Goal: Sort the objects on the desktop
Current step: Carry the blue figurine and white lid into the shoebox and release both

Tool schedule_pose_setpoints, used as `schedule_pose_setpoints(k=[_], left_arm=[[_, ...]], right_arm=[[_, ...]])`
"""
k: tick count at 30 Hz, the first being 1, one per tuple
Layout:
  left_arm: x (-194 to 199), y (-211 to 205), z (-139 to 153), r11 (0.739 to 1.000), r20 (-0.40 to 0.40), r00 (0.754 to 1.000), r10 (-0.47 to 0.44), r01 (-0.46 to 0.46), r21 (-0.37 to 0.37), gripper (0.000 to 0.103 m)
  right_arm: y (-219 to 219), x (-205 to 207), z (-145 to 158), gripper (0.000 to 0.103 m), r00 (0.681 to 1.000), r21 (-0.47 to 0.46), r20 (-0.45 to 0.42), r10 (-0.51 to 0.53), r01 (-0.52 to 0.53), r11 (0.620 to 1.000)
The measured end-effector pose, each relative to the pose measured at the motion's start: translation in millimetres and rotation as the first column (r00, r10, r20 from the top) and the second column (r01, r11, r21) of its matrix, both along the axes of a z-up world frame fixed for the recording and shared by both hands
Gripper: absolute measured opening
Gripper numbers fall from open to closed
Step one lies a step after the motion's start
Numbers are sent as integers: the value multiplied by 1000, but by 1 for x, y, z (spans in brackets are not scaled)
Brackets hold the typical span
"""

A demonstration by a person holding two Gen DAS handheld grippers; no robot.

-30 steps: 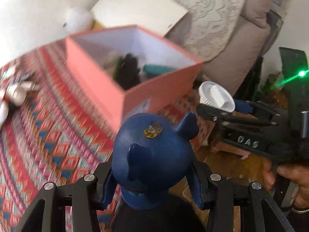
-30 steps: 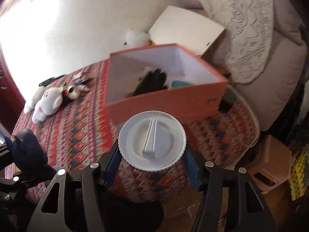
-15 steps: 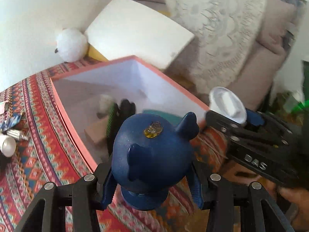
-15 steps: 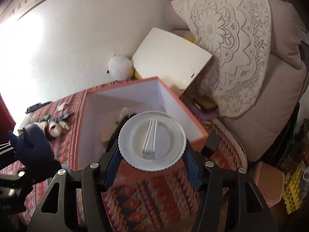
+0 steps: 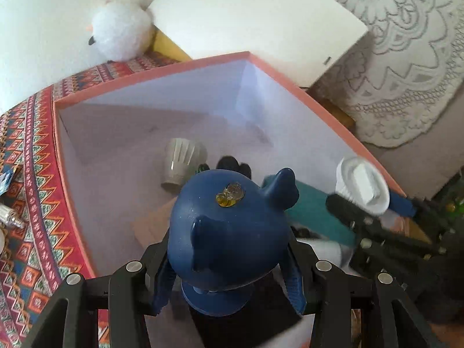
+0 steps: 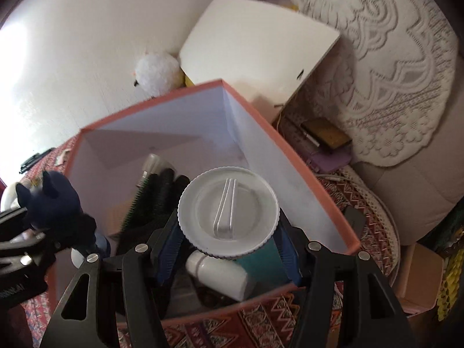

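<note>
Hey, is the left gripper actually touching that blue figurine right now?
Touching. The left wrist view shows the left gripper with both fingers pressed against the blue figurine.

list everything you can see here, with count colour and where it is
box: 1, salmon outside, white inside, open on the cloth
cloth: 1, red patterned, under the box
blue figure: 1, dark blue, in the left gripper over the box
white lid: 1, white, in the right gripper over the box
bulb: 1, grey-white, lying in the box
brush: 1, black and green, in the box
teal item: 1, teal, in the box
white bottle: 1, white, in the box, near corner
fluffy ball: 1, white, by the wall
white board: 1, white, behind the box
lace cover: 1, white, on the sofa
left gripper: 1, black
right gripper: 1, black
</note>
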State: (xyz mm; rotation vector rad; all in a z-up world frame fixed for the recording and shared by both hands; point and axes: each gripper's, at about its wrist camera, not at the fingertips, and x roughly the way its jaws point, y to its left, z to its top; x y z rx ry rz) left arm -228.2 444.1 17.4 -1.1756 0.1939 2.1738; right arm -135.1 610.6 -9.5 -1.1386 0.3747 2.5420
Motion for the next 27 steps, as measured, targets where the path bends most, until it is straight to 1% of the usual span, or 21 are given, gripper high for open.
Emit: schedule_pose_setpoints(k=[1,2,3,4,5,6,10,12,15,21,27], left_arm=[[-3,0,0,1000,-7,1000,11,-11,10,55],[-5,-1,1,999,-17,1000,23,-23,23,64],[-5,-2,3,999,-29,999,28,-27,37,77],[-4,-3,7,998,-41,999,28,-26,51,82],[-1,-6,11,998,-56,998,29,-26,57,88],[2,-8,14,998,-73,997,30,-25,59,90],[16,-18,30,998,-138,990,33,-24,66,91],[26,-28,34,997,-146,988,39,-30,65,91],[42,-46,36,997,-140,989,45,-36,64,92],[92,-83,34,997,-116,993,37,-30,64,92],[142,-121,32,998,-91,995,28,-23,65,92]], right_arm=[[1,-4,-5,63,1000,-1,8,9,-9,1000],[0,-7,-8,64,1000,3,17,19,-19,1000],[-2,-8,-11,65,999,8,26,29,-29,1000],[-5,-10,-14,67,999,21,37,34,-35,999],[-7,-10,-17,77,999,37,42,31,-33,999],[-9,-8,-18,83,999,54,42,25,-27,998],[-15,2,-15,85,999,90,40,-1,-3,996],[-18,13,-8,85,1000,92,28,-15,12,996],[-30,33,7,85,1000,117,7,-24,23,993],[-69,87,38,85,1000,150,-27,-16,20,989],[-125,145,48,85,1000,171,-9,23,-21,985]])
